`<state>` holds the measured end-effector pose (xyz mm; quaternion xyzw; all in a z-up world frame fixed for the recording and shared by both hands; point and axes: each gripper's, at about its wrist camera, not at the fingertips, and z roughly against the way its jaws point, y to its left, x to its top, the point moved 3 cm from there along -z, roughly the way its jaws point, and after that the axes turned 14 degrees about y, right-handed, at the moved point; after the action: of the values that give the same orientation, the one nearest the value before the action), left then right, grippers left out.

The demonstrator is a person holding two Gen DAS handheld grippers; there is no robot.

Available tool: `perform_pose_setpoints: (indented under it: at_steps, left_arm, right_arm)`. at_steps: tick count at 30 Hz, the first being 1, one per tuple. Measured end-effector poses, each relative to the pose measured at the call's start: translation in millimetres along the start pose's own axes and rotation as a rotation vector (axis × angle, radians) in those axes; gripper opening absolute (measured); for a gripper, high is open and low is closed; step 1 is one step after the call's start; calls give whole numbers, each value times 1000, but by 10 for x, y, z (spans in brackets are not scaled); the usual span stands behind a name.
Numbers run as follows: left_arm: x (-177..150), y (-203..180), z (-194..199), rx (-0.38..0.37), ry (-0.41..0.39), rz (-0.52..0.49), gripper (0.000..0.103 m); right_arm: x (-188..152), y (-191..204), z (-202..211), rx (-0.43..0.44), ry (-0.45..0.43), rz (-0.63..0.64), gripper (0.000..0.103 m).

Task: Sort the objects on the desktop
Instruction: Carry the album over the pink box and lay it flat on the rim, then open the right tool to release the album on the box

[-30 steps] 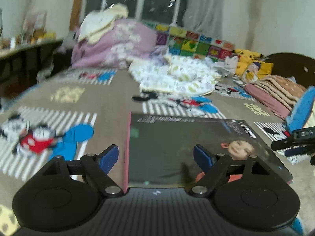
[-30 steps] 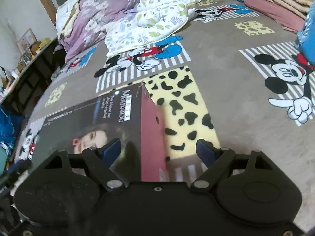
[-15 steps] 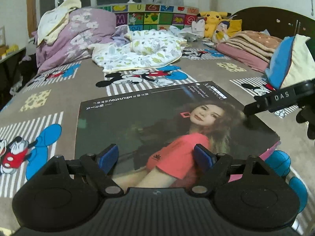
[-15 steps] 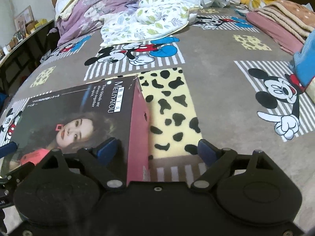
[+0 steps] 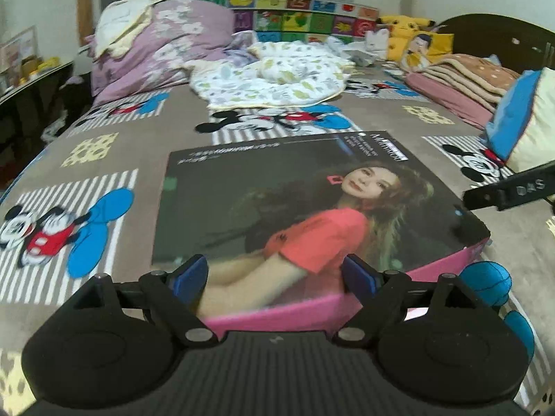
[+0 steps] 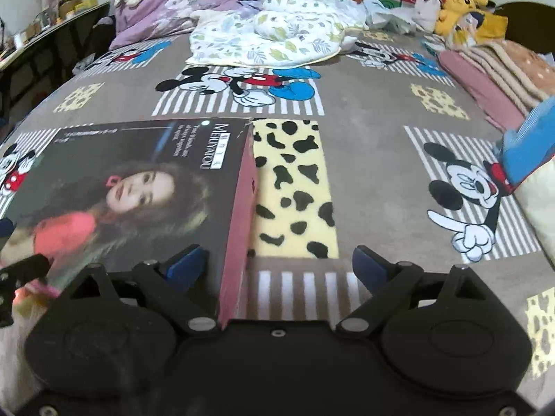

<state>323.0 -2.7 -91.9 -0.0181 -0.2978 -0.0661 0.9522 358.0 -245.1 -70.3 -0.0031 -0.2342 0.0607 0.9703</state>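
A flat box (image 5: pixel 277 187) with a dark printed lid showing a woman in a red top and with pink sides lies on the cartoon-mouse bedspread (image 5: pixel 104 159). My left gripper (image 5: pixel 275 274) hovers open over the box's near pink edge, its blue pads clear of the lid. In the right wrist view the box (image 6: pixel 121 190) fills the left half. My right gripper (image 6: pixel 277 265) is open and straddles its pink right side wall without pressing on it. The right gripper's black body (image 5: pixel 510 190) shows past the box's right corner in the left wrist view.
A white leaf-print quilt (image 5: pixel 274 76) and purple bedding (image 5: pixel 166 45) are heaped at the far end. Folded pink and tan blankets (image 5: pixel 461 76) and a blue-and-cream pillow (image 5: pixel 520 114) line the right side. A yellow plush toy (image 5: pixel 406 24) sits at the headboard, a dark shelf (image 5: pixel 27 97) at left.
The left gripper has swung from the box's left edge round to its near edge, so the whole lid now shows. The right gripper has rolled level, and its jaws have spread a little wider.
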Motion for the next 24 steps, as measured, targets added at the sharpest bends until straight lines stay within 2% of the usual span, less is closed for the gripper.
perform_pose_setpoints:
  at_steps: [3,9,12,18,24]
  left_arm:
    - [-75,-26,106,37,-6,16,85]
    - [-186,-80,454,146,-67,21,85]
    - [-233,-64,642,142,-87,47,86]
    - [-371,-112,983,155,-117,38,87]
    - [-539,-172,1260,123,-144,47,87]
  right_arm:
    - [-57,18,188,-27,-35,16,93]
    - [-146,-35,620,54,-109,-64,93]
    - [-230,23,807,67,-138,-51,93]
    - [-410,157,1090,62,-187,-19,95]
    - [-588,247,1359,95,-226,-15,98]
